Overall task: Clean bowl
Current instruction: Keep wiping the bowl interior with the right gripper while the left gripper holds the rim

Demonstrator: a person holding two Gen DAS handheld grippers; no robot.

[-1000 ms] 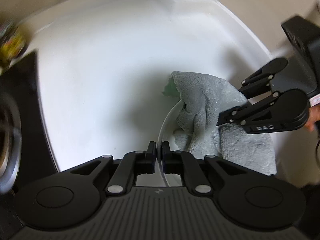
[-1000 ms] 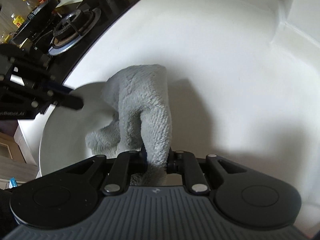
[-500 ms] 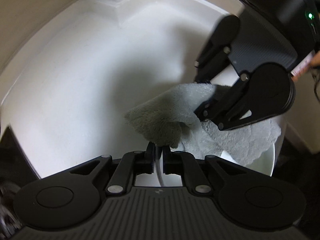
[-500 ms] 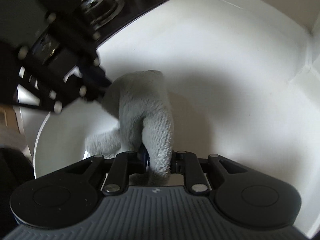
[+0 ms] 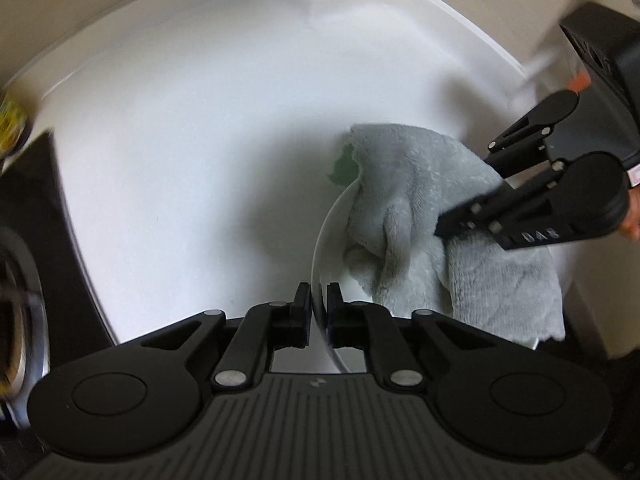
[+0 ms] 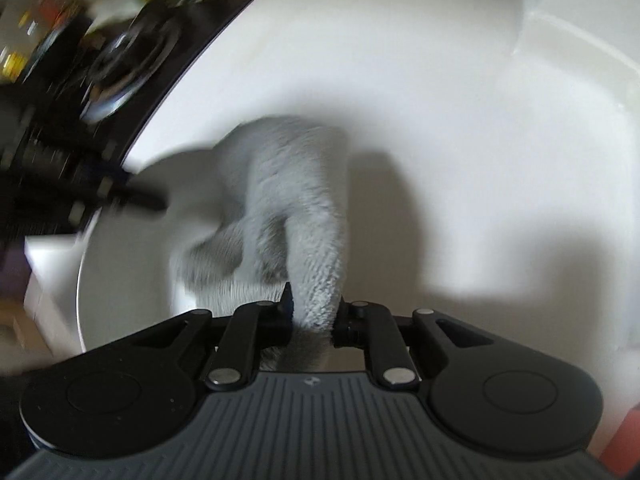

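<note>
Change since half a second ago: right gripper [image 5: 460, 224], then looming overhead in the left view, now sits lower at the right; cloth [image 5: 424, 216] is redraped across the bowl [image 5: 325, 248].

Left: stove [image 6: 120, 60], jars, blurred, well apart.
Left gripper [image 5: 319, 314]: fingers clenched on the bowl's rim, having just been closing; bowl tilted above the white tabletop [image 5: 192, 152].
Right gripper: fingers grasping a gathered fold of grey cloth, jaws having just been closing.

Step, judged: wiping the interior. Next: sweep cloth round the wall while steadying the rim.
Obstruction: cloth folds hide the bowl's bottom.
</note>
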